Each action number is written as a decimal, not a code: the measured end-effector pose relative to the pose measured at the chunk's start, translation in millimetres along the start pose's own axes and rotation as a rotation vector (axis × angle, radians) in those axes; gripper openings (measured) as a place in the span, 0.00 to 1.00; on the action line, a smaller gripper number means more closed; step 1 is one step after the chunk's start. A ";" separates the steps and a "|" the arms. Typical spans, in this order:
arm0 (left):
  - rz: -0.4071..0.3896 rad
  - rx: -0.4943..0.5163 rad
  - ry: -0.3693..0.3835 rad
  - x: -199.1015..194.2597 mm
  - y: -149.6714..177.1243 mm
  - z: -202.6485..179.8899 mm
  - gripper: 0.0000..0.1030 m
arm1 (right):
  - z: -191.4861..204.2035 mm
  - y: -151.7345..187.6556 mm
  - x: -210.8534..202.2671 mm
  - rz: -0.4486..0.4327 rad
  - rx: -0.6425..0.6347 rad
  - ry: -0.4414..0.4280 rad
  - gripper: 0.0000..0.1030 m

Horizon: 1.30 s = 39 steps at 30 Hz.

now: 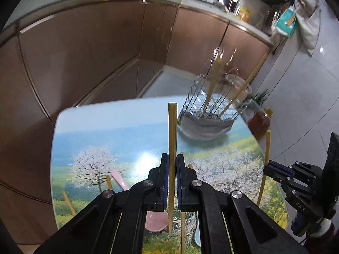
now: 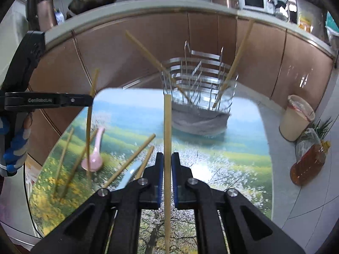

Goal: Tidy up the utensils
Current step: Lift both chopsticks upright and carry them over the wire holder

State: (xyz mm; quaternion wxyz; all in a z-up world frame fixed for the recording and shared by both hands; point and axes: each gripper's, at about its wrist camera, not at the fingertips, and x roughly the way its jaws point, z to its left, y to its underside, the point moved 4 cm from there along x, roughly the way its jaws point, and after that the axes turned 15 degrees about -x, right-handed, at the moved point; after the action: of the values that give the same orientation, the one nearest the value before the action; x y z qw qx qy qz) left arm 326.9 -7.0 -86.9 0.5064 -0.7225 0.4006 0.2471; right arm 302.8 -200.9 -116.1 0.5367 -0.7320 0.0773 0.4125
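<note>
My left gripper [image 1: 172, 155] is shut on an upright wooden chopstick [image 1: 172, 127], held above the table. Further right, the right gripper [image 1: 268, 166] holds a second chopstick [image 1: 267, 146]. In the right wrist view, the right gripper [image 2: 167, 154] is shut on that chopstick [image 2: 167, 122], and the left gripper [image 2: 90, 100] grips its stick [image 2: 89, 131] at the left. A wire utensil holder [image 1: 211, 105] [image 2: 199, 84] stands at the table's far end with two chopsticks leaning in it. A pink spoon [image 2: 93, 156] [image 1: 155, 220], a pale blue spoon [image 2: 130, 174] and several loose chopsticks [image 2: 131, 158] lie on the table.
The table [image 2: 243, 148] has a landscape print and rounded corners. Brown cabinet doors [image 1: 95, 63] run behind it under a counter with pans and a microwave. On the floor to the right stand a lined bin [image 2: 296, 118] and an oil bottle [image 2: 307, 165].
</note>
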 end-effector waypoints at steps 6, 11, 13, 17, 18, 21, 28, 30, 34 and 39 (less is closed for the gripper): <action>-0.099 -0.017 0.035 -56.0 -6.0 -6.6 0.06 | 0.2 -14.2 -42.1 -0.083 -0.004 0.020 0.06; -0.147 0.003 0.062 -84.4 -5.3 -24.1 0.06 | 5.7 -25.8 -68.4 -0.127 -0.020 0.037 0.06; -0.157 0.009 0.069 -87.6 -5.4 -30.1 0.06 | 6.9 -29.2 -75.8 -0.141 -0.022 0.044 0.06; -0.176 0.014 0.083 -100.8 -5.6 -36.7 0.06 | 5.0 -38.4 -93.8 -0.176 -0.023 0.064 0.06; -0.181 0.013 0.088 -104.0 -7.1 -39.1 0.06 | 3.4 -41.4 -98.5 -0.184 -0.023 0.070 0.06; -0.198 0.014 0.109 -111.3 -13.6 -45.8 0.06 | -3.4 -53.7 -110.5 -0.215 -0.016 0.088 0.06; -0.249 0.036 0.169 -125.4 -43.0 -75.5 0.06 | -25.6 -100.7 -125.8 -0.298 -0.013 0.124 0.06; -0.263 0.042 0.186 -126.6 -54.4 -86.4 0.06 | -34.1 -121.0 -126.5 -0.329 -0.015 0.136 0.06; -0.294 0.053 0.208 -122.3 -82.1 -105.5 0.06 | -51.2 -156.7 -122.7 -0.393 -0.010 0.156 0.06; -0.321 0.055 0.190 -93.2 -116.1 -119.9 0.06 | -78.1 -190.6 -99.1 -0.466 0.011 0.179 0.06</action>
State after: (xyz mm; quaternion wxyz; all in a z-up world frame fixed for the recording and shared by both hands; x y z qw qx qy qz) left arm 365.5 -68.5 89.9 0.5188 -0.7830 0.3331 0.0827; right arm 385.3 -221.5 96.1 0.6122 -0.7608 -0.0441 0.2109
